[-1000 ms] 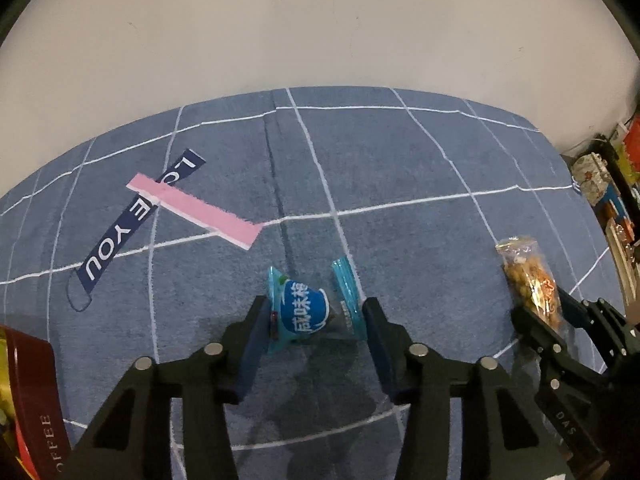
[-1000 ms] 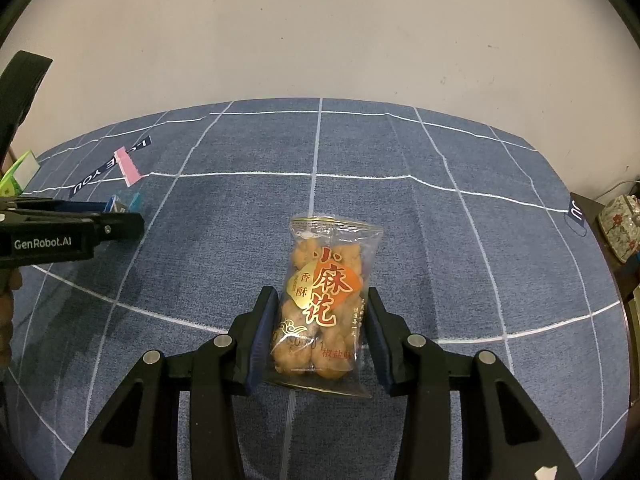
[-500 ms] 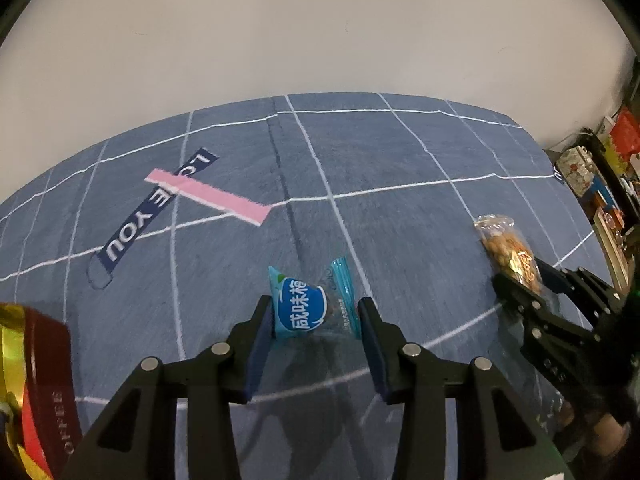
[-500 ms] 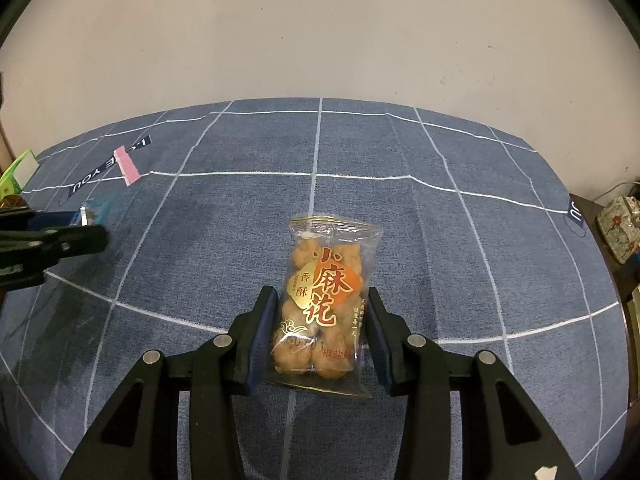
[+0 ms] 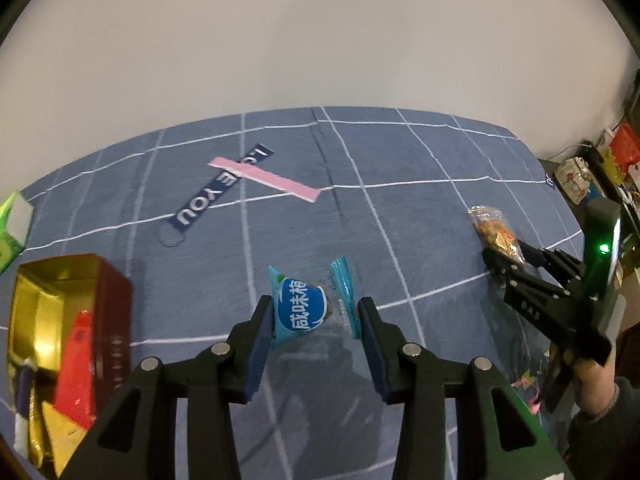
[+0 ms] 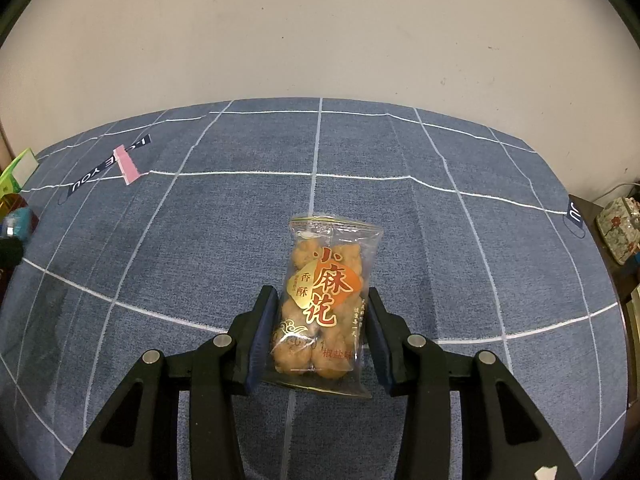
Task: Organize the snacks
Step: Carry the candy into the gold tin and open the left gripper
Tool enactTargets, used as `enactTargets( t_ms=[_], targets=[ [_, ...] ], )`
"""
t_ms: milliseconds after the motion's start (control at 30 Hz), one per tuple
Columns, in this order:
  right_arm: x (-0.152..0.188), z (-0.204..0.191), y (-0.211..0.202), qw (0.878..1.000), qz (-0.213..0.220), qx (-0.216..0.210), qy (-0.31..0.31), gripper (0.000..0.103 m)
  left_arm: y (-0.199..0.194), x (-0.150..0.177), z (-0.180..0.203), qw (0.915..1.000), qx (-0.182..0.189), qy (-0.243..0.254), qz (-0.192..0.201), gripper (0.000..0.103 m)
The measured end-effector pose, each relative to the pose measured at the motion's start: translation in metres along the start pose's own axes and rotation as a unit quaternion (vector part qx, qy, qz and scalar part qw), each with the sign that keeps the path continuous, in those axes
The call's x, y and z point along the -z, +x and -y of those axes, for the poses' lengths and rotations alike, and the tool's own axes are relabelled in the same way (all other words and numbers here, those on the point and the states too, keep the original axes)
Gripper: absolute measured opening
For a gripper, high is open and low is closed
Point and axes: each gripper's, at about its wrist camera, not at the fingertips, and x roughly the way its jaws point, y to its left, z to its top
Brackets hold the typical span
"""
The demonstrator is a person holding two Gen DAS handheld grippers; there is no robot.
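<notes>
We carry a snack in each tool, the left tool [image 5: 316, 318] pinching the blue candy [image 5: 300, 308], the right tool [image 6: 320, 320] pinching the twist bag [image 6: 326, 300]; next, we judge, drop the candy into the tin [image 5: 110, 300]

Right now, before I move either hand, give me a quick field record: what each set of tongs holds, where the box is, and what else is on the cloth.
left tongs: shut on blue candy packet
right tongs: shut on clear fried-twist snack bag
red and gold box: open, at lower left of left wrist view, some items inside
surface: blue grid cloth
other items: pink strip lying across a navy "LOVE YOU" label; green carton at far left edge
</notes>
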Motion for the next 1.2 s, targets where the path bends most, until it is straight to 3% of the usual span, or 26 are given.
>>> enactTargets(
  t_ms=[233, 500, 867, 1200],
  targets=[
    [0.000, 0.000, 0.000, 1.000, 0.000, 0.000, 0.000, 0.040, -0.045, 0.010, -0.034, 0.9995, -0.017, -0.017, 0.022, 0.043],
    [0.000, 0.000, 0.000, 1.000, 0.000, 0.002, -0.002, 0.039, -0.070, 0.019, -0.113, 0.9952, -0.073, -0.062, 0.021, 0.043],
    [0.000, 0.000, 0.000, 1.000, 0.000, 0.002, -0.003, 0.040, -0.039, 0.019, -0.203, 0.9852, -0.128, -0.107, -0.039, 0.043],
    [0.000, 0.000, 0.001, 1.000, 0.000, 0.002, -0.003, 0.040, 0.001, 0.023, -0.229, 0.9790, -0.144, -0.109, -0.094, 0.043]
  ],
)
